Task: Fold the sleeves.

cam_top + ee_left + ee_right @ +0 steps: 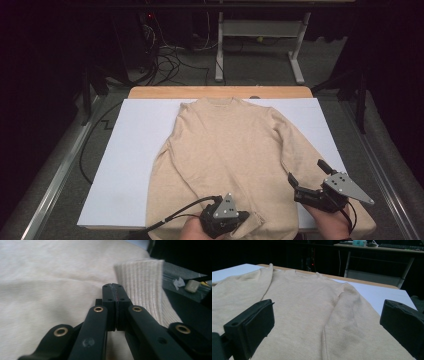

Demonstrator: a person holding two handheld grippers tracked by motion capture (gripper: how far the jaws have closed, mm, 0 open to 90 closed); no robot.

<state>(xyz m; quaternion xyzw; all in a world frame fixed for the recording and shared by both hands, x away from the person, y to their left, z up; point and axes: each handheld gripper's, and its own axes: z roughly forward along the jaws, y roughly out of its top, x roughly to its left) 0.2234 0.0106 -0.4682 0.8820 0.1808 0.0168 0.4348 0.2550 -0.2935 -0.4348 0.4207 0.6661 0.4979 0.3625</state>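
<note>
A beige sweater [225, 150] lies flat, front up, on a white sheet [130, 150], its neck at the far side. One sleeve is folded across the hem, and its ribbed cuff [256, 223] ends near the front edge. My left gripper [245, 218] is shut there. In the left gripper view its pads [110, 293] meet with no cloth showing between them, and their tips touch the sweater [50, 277] beside the cuff [142, 282]. My right gripper [307, 171] stands open over the other sleeve [347, 322], with nothing between its fingers [249, 322].
The white sheet covers a wooden table whose far edge [220, 92] shows beyond the neck. Metal rails [55, 175] run along both sides. Cables and a white desk frame [260, 30] stand on the dark floor behind. The sheet [377, 293] lies bare left and right of the sweater.
</note>
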